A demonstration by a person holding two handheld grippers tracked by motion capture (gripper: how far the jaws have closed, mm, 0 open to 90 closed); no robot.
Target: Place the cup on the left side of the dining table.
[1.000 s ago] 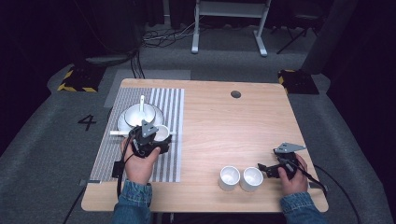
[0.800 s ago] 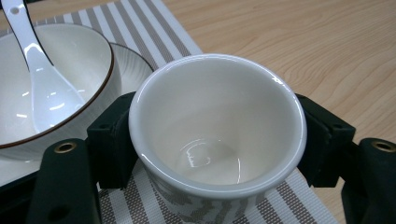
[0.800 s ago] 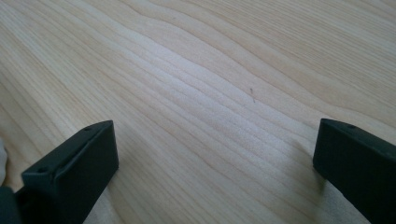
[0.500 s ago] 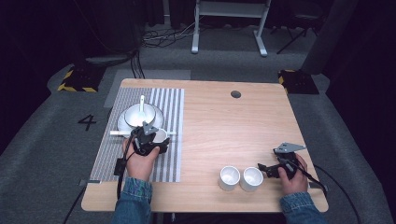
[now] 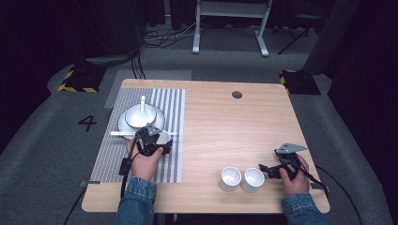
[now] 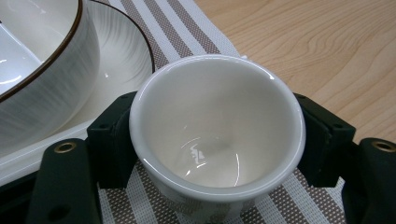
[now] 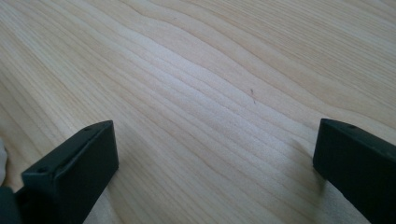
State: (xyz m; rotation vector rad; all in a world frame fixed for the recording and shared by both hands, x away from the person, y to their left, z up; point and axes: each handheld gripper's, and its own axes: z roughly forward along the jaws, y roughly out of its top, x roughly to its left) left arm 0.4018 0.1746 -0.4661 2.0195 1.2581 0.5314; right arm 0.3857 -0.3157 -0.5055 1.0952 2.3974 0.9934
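My left gripper [image 5: 157, 139] is shut on a small white cup [image 6: 217, 126], its black jaws pressing both sides of the cup. The cup [image 5: 163, 137] sits low over the striped placemat [image 5: 170, 105], just beside a white bowl [image 5: 140, 116] with a spoon [image 5: 142, 104] on a plate [image 6: 121, 51]. A white chopstick rest or bar [image 5: 121, 133] lies along the plate's near side. My right gripper [image 5: 265, 168] rests open on bare wood at the right front, with nothing between its fingers [image 7: 74, 163]. Two more white cups [image 5: 230, 178] [image 5: 252, 179] stand just left of it.
The wooden table [image 5: 234, 126] has a round cable hole [image 5: 237, 94] at the back. Beyond the table the floor holds cables and a metal stand. Bare wood lies between the placemat and the two cups.
My left gripper with the cup has sunk a little toward the placemat near the plate. The right gripper has stayed where it was.
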